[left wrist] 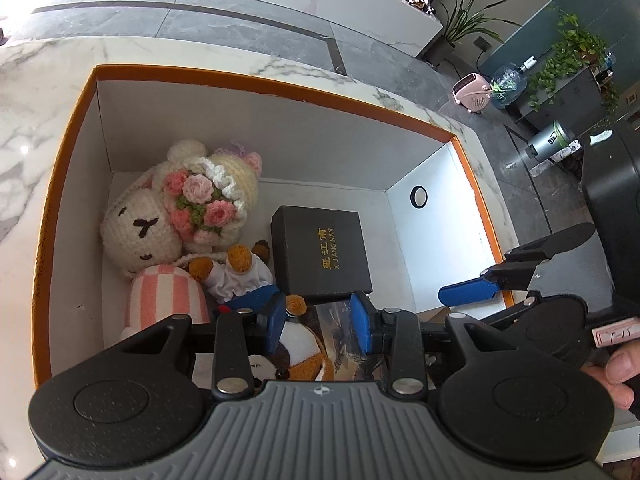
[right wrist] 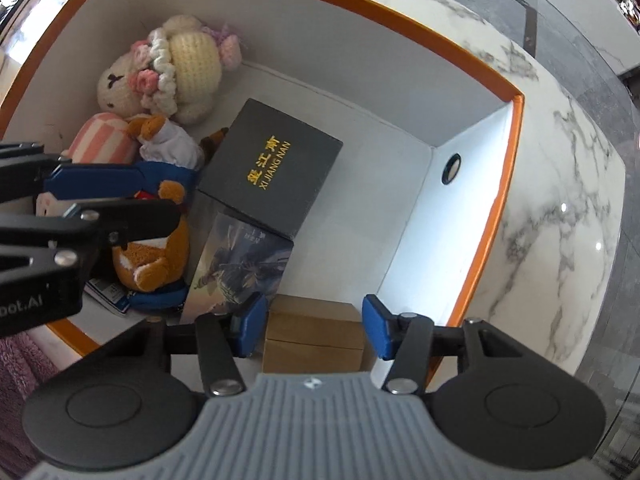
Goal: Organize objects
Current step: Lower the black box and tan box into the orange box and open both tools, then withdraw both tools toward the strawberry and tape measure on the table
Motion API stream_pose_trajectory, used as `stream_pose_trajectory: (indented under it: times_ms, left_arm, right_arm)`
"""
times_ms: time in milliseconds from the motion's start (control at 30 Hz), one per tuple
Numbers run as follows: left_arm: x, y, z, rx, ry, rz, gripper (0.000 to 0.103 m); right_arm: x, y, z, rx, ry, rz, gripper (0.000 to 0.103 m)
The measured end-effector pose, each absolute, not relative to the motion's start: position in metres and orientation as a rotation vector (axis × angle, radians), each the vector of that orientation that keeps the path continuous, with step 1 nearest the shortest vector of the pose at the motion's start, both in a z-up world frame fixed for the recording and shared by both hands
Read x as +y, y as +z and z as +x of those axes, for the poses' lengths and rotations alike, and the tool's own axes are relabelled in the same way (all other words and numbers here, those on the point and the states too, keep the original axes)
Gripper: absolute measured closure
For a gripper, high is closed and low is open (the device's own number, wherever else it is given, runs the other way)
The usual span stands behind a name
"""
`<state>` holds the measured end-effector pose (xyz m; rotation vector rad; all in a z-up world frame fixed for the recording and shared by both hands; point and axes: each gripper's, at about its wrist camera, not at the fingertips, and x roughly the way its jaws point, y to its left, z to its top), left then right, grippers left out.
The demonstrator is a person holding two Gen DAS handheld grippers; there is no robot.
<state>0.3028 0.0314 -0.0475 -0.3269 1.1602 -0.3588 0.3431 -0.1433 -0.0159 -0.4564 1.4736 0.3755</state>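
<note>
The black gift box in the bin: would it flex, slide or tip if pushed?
The black gift box looks rigid, with crisp edges, so probably won't flex. Its smooth lid may slip in blue pads. It rests tilted on a picture card, so a push could shift it.

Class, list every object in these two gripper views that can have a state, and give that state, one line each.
Orange-rimmed white cardboard box: open, lidless.
Black square gift box with gold lettering: closed, propped aslant.
Tan wooden box: closed.
Cream crocheted bunny with pink flowers: lying down.
Brown plush fox: lying down.
Left gripper: open, empty.
Right gripper: open, straddling the wooden box.
</note>
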Motion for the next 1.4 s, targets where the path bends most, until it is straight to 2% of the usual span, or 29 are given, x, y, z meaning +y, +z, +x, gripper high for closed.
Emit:
stream_pose_trajectory:
  times_ms: [100, 133, 300, 467, 767, 967, 1133, 1300, 1400]
  left_arm:
    - [0.03, -0.048, 0.304, 1.164, -0.356, -0.324, 0.062]
    - [0.029, -0.048, 0.304, 1.166, -0.358, -0.324, 0.062]
    - [0.027, -0.046, 0.301, 1.161, -0.368, -0.317, 0.062]
    - [0.03, -0.034, 0.288, 1.14, -0.391, -0.312, 0.062]
    - [0.034, 0.0, 0.233, 1.048, -0.442, -0.303, 0.062]
    - [0.028, 0.007, 0.19, 1.025, -0.452, -0.239, 0.062]
    - [0.021, -0.004, 0.157, 1.031, -0.46, -0.161, 0.062]
    - [0.016, -0.019, 0.122, 1.002, -0.455, -0.025, 0.062]
    - [0.012, -0.033, 0.103, 0.981, -0.437, 0.086, 0.059]
  right_arm:
    - [-0.142, -0.019, 0.337, 1.495, 0.358, -0.475, 0.059]
    - [-0.14, -0.02, 0.337, 1.52, 0.342, -0.481, 0.064]
    - [-0.137, -0.022, 0.342, 1.553, 0.269, -0.462, 0.065]
    - [-0.14, -0.012, 0.335, 1.504, 0.299, -0.451, 0.065]
    - [-0.166, 0.059, 0.279, 1.234, 0.371, -0.268, 0.065]
    - [-0.193, 0.069, 0.221, 1.021, 0.409, -0.106, 0.065]
    - [-0.208, 0.039, 0.165, 0.949, 0.391, 0.039, 0.064]
    - [-0.204, 0.0, 0.124, 0.899, 0.328, 0.058, 0.064]
    - [-0.2, -0.021, 0.104, 0.899, 0.324, 0.125, 0.064]
